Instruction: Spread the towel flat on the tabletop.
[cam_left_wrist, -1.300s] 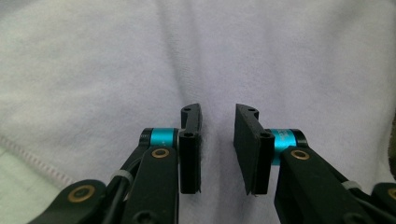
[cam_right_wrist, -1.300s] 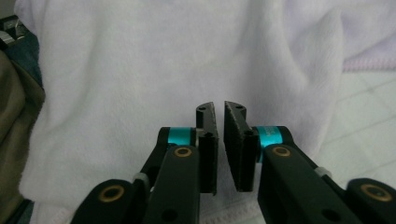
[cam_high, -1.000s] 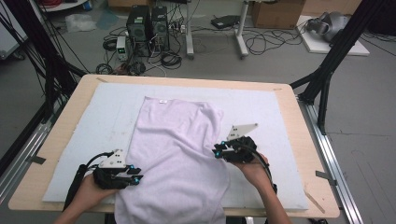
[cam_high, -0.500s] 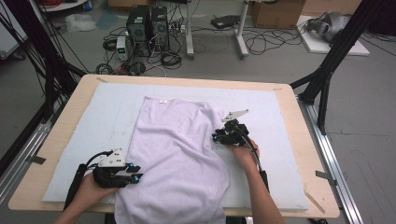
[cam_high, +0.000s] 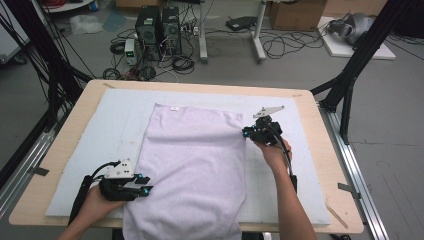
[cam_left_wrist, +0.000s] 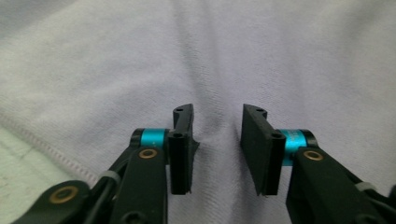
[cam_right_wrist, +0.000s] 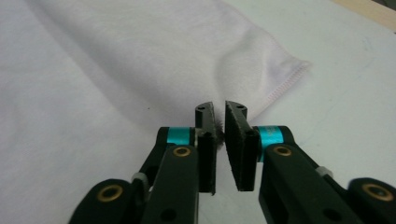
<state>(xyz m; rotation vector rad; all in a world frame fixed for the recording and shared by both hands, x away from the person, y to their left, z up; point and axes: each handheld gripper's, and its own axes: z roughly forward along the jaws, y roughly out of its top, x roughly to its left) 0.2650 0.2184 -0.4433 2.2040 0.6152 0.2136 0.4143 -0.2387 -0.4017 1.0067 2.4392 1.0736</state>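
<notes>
A pale lilac cloth (cam_high: 195, 160) lies flat on the white mat (cam_high: 115, 115), and its near end hangs over the table's front edge. My left gripper (cam_high: 145, 188) rests on the cloth's near left edge. Its jaws (cam_left_wrist: 217, 116) have just been opening and stand apart over a soft ridge of cloth (cam_left_wrist: 280, 56). My right gripper (cam_high: 246, 132) is at the cloth's right edge, close to the far right corner. Its jaws (cam_right_wrist: 219, 109) have just been closing, and a narrow slit remains between them above the cloth (cam_right_wrist: 116, 70) near the hemmed corner (cam_right_wrist: 285, 84).
The wooden table (cam_high: 320, 150) carries the mat, with bare mat (cam_right_wrist: 350, 70) to the right of the cloth. A small white label (cam_high: 174, 107) marks the cloth's far edge. Computer boxes, cables and black frame legs stand on the floor beyond.
My right gripper has travelled along the cloth's right edge, away from me, towards the far corner. The left gripper and the cloth have stayed where they were.
</notes>
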